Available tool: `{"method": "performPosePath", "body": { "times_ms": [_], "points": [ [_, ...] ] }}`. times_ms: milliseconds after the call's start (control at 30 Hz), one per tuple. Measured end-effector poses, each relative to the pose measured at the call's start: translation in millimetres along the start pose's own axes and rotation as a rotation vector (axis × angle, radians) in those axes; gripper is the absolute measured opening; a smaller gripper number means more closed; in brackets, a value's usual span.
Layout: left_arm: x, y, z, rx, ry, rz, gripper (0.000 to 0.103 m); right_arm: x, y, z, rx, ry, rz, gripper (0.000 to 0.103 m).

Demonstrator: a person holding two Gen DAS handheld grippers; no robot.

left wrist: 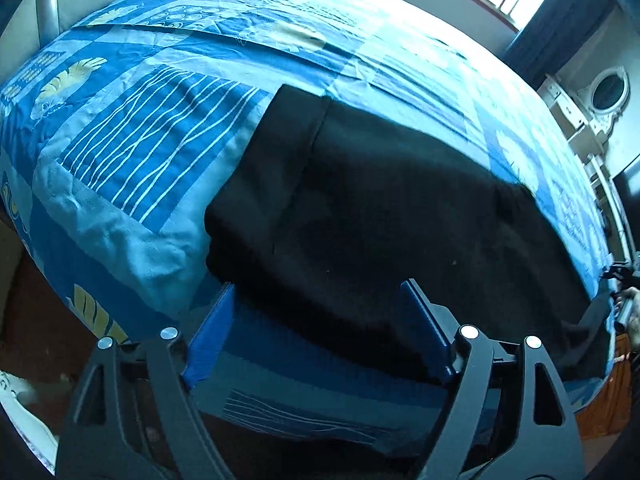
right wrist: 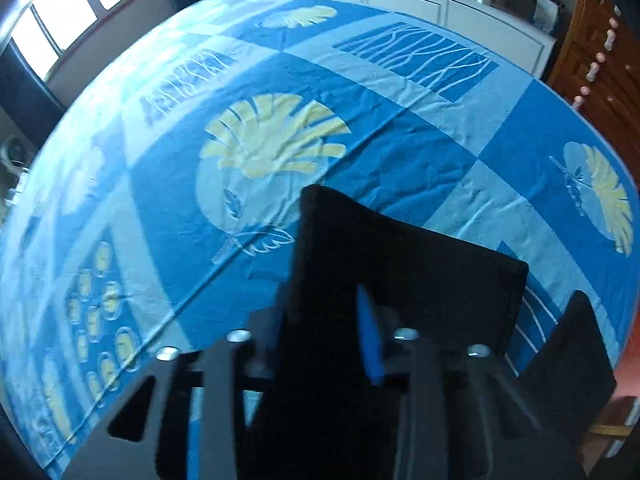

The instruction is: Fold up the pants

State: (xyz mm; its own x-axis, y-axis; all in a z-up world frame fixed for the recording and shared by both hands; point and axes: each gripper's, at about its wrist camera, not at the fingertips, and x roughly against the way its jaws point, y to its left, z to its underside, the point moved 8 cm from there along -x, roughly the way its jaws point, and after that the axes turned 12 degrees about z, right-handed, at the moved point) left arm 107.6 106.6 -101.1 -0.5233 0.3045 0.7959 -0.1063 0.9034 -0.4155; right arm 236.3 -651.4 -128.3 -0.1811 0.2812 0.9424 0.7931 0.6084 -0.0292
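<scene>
Black pants (left wrist: 380,208) are spread on the blue bedspread (left wrist: 120,152); soft and limp, best taken at a hem. Left gripper (left wrist: 320,332) is held wide, empty; right gripper (right wrist: 320,344) is clamped on the fabric.

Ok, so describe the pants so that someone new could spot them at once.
Start from the big bed with the blue patchwork bedspread printed with white lines and yellow leaves. Near its closest edge lies one flat, plain black cloth: the pants. They are the only dark, unpatterned thing on the bed, and the right hand-held gripper pinches one end.
</scene>
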Motion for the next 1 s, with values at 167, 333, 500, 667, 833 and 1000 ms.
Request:
{"method": "performPosePath", "body": {
  "times_ms": [167,333,500,667,833,1000],
  "points": [
    [-2,0,7,0.024,0.012,0.007,0.082,65,-48,6,-0.069,-0.133,-0.262,0.01],
    [-3,-10,16,0.016,0.024,0.023,0.082,101,-147,53,-0.191,-0.191,-0.387,0.009],
    [-6,-19,19,-0.011,0.026,0.022,0.082,71,-213,112,-0.258,-0.111,-0.364,0.007],
    [-10,-21,23,-0.008,0.026,0.01,0.083,34,-224,133,-0.317,-0.028,-0.408,0.006],
    [-9,-21,27,-0.002,0.027,0.009,0.085,54,-231,128,-0.273,-0.013,-0.38,0.018],
    [-8,-21,29,0.009,0.028,0.012,0.087,86,-259,89,-0.222,-0.198,-0.228,0.042]
  ]
}}
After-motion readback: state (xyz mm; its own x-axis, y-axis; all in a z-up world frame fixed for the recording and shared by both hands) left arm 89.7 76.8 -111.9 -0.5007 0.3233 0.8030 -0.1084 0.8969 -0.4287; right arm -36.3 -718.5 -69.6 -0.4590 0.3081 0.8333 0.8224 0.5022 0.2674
